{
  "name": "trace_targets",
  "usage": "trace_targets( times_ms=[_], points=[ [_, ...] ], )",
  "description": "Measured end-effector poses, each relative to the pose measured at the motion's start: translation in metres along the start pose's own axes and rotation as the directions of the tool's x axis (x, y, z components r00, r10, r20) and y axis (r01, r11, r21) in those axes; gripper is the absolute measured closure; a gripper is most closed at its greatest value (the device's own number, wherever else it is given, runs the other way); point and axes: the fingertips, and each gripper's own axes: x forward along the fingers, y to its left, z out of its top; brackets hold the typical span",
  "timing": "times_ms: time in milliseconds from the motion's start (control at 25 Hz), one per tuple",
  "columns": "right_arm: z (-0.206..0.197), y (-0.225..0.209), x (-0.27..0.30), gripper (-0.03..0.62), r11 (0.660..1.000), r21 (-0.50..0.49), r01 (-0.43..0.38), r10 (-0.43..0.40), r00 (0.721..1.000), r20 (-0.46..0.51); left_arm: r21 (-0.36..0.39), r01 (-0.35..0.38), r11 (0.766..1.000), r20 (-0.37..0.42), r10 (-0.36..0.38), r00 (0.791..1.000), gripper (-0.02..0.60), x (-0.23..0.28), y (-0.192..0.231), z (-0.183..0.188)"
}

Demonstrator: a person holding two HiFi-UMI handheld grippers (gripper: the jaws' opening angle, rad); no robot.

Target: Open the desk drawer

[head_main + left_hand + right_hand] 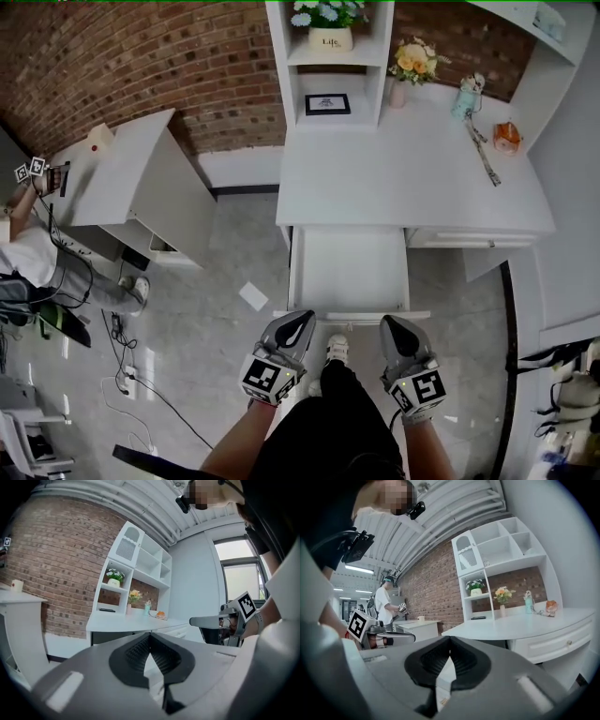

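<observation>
Brick-walled room, white wooden desk [394,178]: its shallow white drawer [349,272] stands pulled out (front panel toward the person). Left gripper [296,323] and right gripper [394,330] hover near that panel, jaws together, holding nothing.

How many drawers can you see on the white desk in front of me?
2. The open drawer is pulled out under the desk's left half; a closed drawer sits to its right. More may be hidden lower down.
</observation>
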Motion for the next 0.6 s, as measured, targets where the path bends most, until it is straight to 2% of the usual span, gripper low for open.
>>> trace_targets(
  times_ms=[400,600],
  points=[
    [0.07,-0.001,-0.029,0.591,1.0,-0.022,0.016,-0.014,0.998,0.059,0.022,-0.072,0.997,0.119,0.069,0.99,0.581,-0.023,-0.007,0.077],
    [0.097,-0.003,-0.038,0.591,0.999,-0.024,0.027,-0.025,0.997,0.076,0.028,-0.091,0.995,0.131,0.087,0.988,0.581,-0.034,-0.009,0.1]
  ],
)
